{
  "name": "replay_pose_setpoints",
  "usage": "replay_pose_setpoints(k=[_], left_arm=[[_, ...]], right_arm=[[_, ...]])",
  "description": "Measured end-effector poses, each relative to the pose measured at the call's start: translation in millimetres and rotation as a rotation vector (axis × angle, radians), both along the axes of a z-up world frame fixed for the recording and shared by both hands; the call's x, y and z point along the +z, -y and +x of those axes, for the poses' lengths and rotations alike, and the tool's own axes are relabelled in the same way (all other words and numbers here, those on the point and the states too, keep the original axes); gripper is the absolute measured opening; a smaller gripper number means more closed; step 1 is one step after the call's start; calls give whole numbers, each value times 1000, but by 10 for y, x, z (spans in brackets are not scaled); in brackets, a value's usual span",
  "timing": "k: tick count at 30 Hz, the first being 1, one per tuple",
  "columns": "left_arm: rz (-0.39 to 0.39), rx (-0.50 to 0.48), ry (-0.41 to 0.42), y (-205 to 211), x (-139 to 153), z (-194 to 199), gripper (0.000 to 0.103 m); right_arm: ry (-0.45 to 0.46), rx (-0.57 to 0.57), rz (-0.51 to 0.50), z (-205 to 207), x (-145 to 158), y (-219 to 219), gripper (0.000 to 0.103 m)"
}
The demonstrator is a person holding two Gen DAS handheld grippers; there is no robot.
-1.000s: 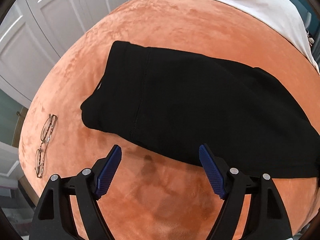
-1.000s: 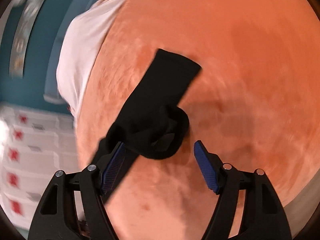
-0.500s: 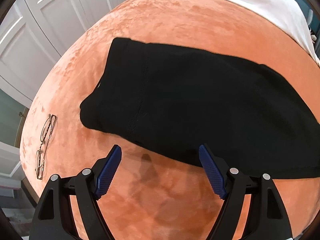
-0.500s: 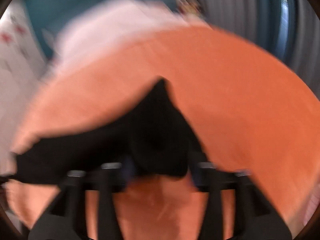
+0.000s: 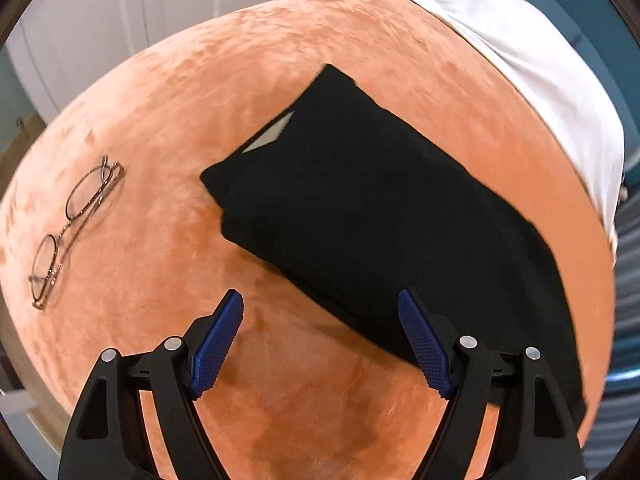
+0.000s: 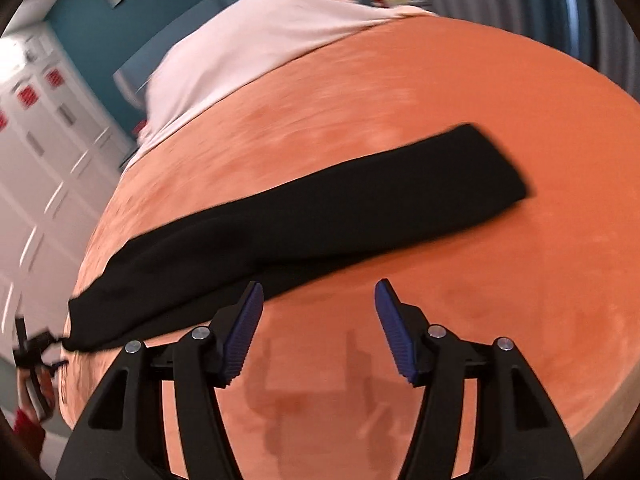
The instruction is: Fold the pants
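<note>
Pants (image 6: 304,216) dropped, now flat across bed (image 6: 460,88); right gripper (image 6: 319,300) fingers narrowed, empty; left gripper (image 5: 320,312) fingers spread, empty.

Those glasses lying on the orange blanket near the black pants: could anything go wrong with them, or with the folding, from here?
Possibly. The glasses lie loose on the orange blanket beside the pants, so a swinging tool or dragged cloth could knock or bend them. Both the left gripper and the right gripper have open, empty jaws, so the pants could lose their shape if grabbed off-centre. The soft blanket may also bunch up under a pinch.
</note>
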State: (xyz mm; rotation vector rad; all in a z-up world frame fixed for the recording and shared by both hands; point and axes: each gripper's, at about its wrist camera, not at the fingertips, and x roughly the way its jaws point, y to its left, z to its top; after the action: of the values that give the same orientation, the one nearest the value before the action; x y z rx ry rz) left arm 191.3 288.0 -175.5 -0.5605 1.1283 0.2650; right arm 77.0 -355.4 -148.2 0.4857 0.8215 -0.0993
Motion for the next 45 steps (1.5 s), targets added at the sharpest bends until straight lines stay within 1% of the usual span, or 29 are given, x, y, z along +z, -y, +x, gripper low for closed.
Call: replay_pose_setpoints(k=[3, 4, 5, 7, 8, 10, 13, 14, 15, 16, 18, 19, 21, 23, 24, 26, 27, 29, 30, 31, 32, 33, 35, 38, 40, 42, 43, 44, 45], left_arm=[[-42, 7, 8, -72, -97, 109, 74], [-50, -1, 11, -66, -122, 151, 67], [-55, -14, 12, -56, -147, 196, 44], [-39, -68, -19, 27, -229, 311, 20], [-16, -85, -28, 40, -248, 348, 11], [50, -140, -22, 58, -196, 412, 8], [166, -220, 15, 34, 20, 453, 9], [190, -226, 12, 5, 45, 460, 9], [206, -232, -1, -22, 35, 458, 10], [235, -246, -37, -44, -26, 471, 12], [227, -254, -69, -92, -106, 495, 12], [223, -253, -64, -92, -99, 470, 13], [264, -265, -38, -36, -45, 422, 16], [312, -288, -42, 57, -45, 437, 19], [329, -295, -45, 67, -70, 453, 19], [353, -304, -72, 68, -114, 498, 25], [354, -297, -82, 36, -137, 535, 26], [349, -284, -82, 40, -127, 534, 30], [355, -283, -84, 42, -116, 520, 32], [369, -280, -83, 49, -94, 491, 37], [382, -278, -79, 64, -75, 452, 40], [394, -277, -76, 70, -48, 415, 43], [429, -279, -62, 116, 43, 253, 49], [478, -306, -49, 264, 145, 74, 49], [469, -332, -36, 417, 197, -22, 49], [423, -353, -2, 676, 262, -138, 50], [399, -363, 12, 791, 277, -175, 56], [373, -375, 23, 912, 293, -200, 64], [349, -386, 34, 1028, 303, -233, 65]], right_arm=[[-8, 90, 10, 73, 2, -624, 64], [-15, 124, 26, 99, -6, -840, 66], [-25, 157, 37, 117, -13, -1034, 67], [-45, 201, 29, 132, -16, -1359, 67], [-52, 215, 28, 133, -14, -1440, 67], [-66, 251, 24, 164, -21, -1673, 67], [-56, 278, -9, 260, 62, -1833, 67], [-49, 287, -16, 286, 85, -1845, 70], [-51, 293, -37, 332, 85, -1885, 80], [-61, 297, -52, 388, 62, -1881, 82], [-108, 281, -43, 480, -77, -1809, 82], [-133, 256, 35, 570, -165, -1732, 81], [-122, 202, 198, 652, -288, -1557, 81], [-141, 158, 276, 695, -428, -1454, 79], [-146, 147, 332, 703, -521, -1404, 72], [-152, 120, 423, 718, -658, -1322, 67], [-151, 94, 481, 725, -754, -1263, 59], [-159, 50, 513, 754, -864, -1190, 49], [-163, 34, 519, 779, -901, -1167, 35], [-177, 16, 533, 813, -960, -1141, 26], [-178, 10, 540, 828, -975, -1137, 13], [-175, 6, 534, 823, -966, -1139, 11], [-147, 26, 485, 789, -807, -1180, 10], [-103, 83, 416, 706, -592, -1284, 10], [-146, 111, 401, 687, -664, -1356, 13], [-152, 94, 454, 700, -744, -1368, 15], [-136, 82, 518, 690, -775, -1377, 17], [-132, 77, 554, 707, -794, -1399, 26], [-131, 76, 584, 743, -817, -1453, 34]])
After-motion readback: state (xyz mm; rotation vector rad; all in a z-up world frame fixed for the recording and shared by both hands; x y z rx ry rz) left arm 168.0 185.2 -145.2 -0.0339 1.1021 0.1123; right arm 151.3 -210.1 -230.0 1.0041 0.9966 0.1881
